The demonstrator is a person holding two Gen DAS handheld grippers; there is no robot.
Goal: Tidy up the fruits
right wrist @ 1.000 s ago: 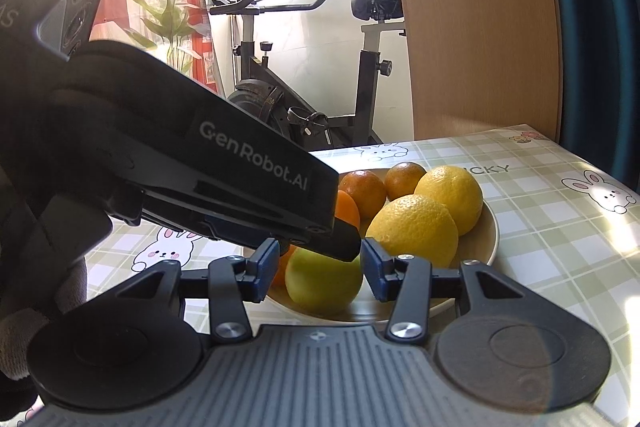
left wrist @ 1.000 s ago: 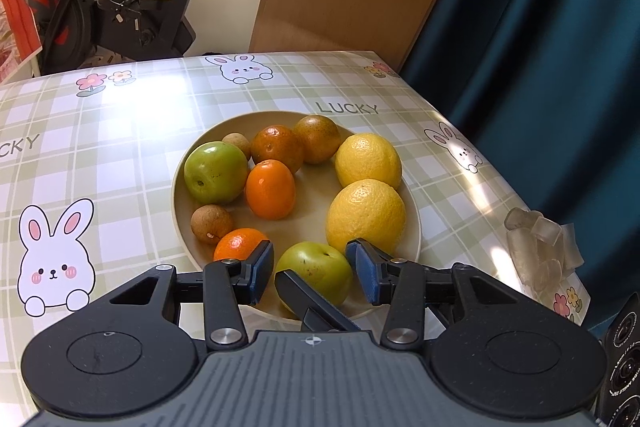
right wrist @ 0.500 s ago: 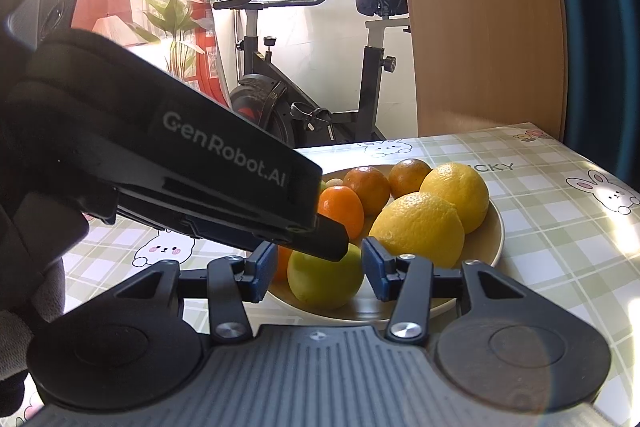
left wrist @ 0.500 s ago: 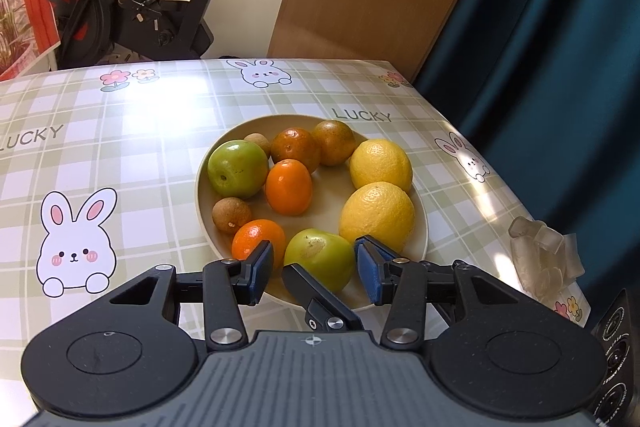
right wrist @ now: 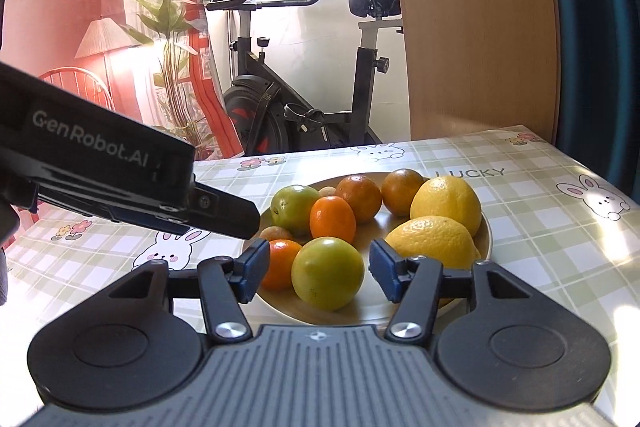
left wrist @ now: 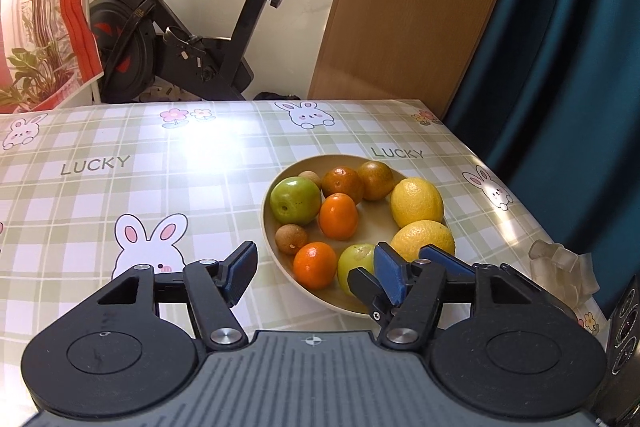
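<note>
All the fruit you can see sits in one shallow tan plate (left wrist: 267, 227) on a checked bunny tablecloth (left wrist: 120, 187), so the gathering looks done; none lies loose on the cloth. What's left, if anything, is prob. fine sorting by kind.

In the plate: 2 lemons (right wrist: 446, 203) on the right side, touching each other. 2 dark oranges at the back rim, 2 bright oranges (right wrist: 333, 219) nearer the middle and front. 1 green fruit at back left, another green fruit (right wrist: 328, 273) at the front rim. 2 small brown fruits on the left.

Your right gripper (right wrist: 318, 275) has just been opening: jaws spread, front green fruit between them, pads not touching it. Your left gripper (left wrist: 316, 277) has also just been opening, spread and empty, over the plate's near-left rim.
</note>
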